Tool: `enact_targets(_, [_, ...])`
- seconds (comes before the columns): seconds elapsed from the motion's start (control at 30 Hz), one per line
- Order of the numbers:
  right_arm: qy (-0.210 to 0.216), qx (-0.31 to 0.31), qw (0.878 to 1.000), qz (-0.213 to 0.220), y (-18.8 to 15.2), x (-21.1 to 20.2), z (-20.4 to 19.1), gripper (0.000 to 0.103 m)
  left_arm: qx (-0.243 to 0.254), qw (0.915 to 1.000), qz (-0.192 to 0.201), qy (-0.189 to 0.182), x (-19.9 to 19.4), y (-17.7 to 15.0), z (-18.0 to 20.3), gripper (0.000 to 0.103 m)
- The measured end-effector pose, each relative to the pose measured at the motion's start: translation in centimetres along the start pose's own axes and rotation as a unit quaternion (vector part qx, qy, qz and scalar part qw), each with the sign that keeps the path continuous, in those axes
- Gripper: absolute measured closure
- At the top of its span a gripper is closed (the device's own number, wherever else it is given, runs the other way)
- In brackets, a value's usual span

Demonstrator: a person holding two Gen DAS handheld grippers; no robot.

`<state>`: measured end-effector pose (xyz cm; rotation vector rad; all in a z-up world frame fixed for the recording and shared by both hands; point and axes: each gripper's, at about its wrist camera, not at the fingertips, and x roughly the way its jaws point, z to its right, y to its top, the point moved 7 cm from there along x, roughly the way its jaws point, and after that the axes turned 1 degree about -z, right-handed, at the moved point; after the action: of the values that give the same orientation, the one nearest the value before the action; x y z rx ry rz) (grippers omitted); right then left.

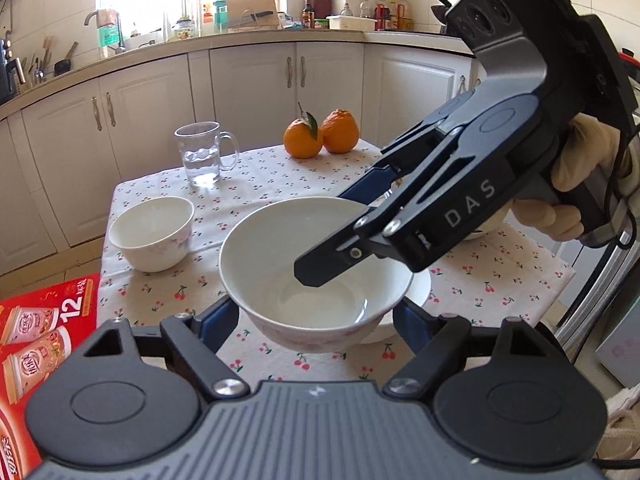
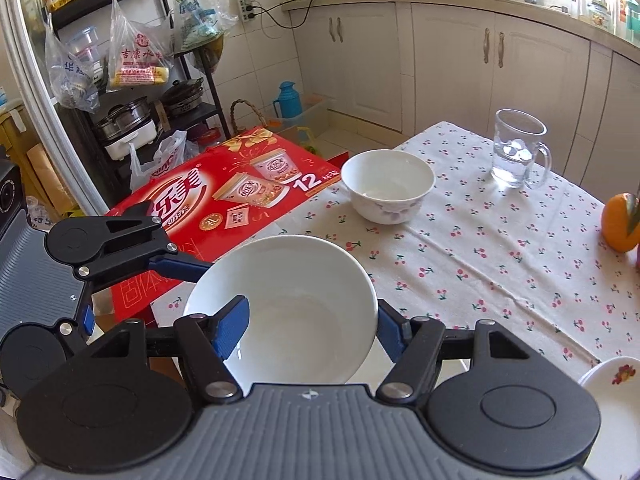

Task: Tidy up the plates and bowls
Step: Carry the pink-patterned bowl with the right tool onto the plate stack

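A: Where is the bowl you are working on?

B: The large white bowl [image 1: 316,264] is up off the cherry-print tablecloth [image 1: 480,280], and you hold it with both tools. Your right gripper [image 2: 308,328] is pinched on its rim, one blue pad inside the bowl and the other outside the wall. Your left gripper [image 1: 316,316] reaches in from the other side, a finger to either side of the bowl's lower body.

A: So both sets of jaws are clamped?

B: The right one is, plainly. Your left fingers stand against the bowl's sides, but the bowl hides the pads, so I cannot tell if they press or only flank it.

A: What sits around it?

B: A smaller white bowl with a faint floral band [image 2: 387,192] stands alone on the cloth further along. Beyond it you have a glass mug [image 2: 518,150] with some water in it, and two oranges [image 1: 320,134] at the table's far edge. Another white dish [image 1: 416,292] lies on the cloth just under and behind the lifted bowl. A red carton [image 2: 224,196] lies beside the table.
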<state>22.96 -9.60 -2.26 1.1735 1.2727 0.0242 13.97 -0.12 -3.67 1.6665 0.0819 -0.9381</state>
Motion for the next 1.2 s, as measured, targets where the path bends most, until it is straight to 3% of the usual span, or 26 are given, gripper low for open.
enact_targets(0.37, [-0.043, 0.037, 0.998, 0.007, -2.0, -2.3, 4.0, 0.03, 0.016, 0.9988, -0.013, -0.044, 3.7, 1.2, 2.4, 0.019])
enact_targets(1.2, [-0.044, 0.063, 0.997, -0.01, -4.1, -0.3, 6.3, 0.029, 0.011, 0.9972, -0.049, -0.055, 6.2, 0.5, 2.6, 0.019])
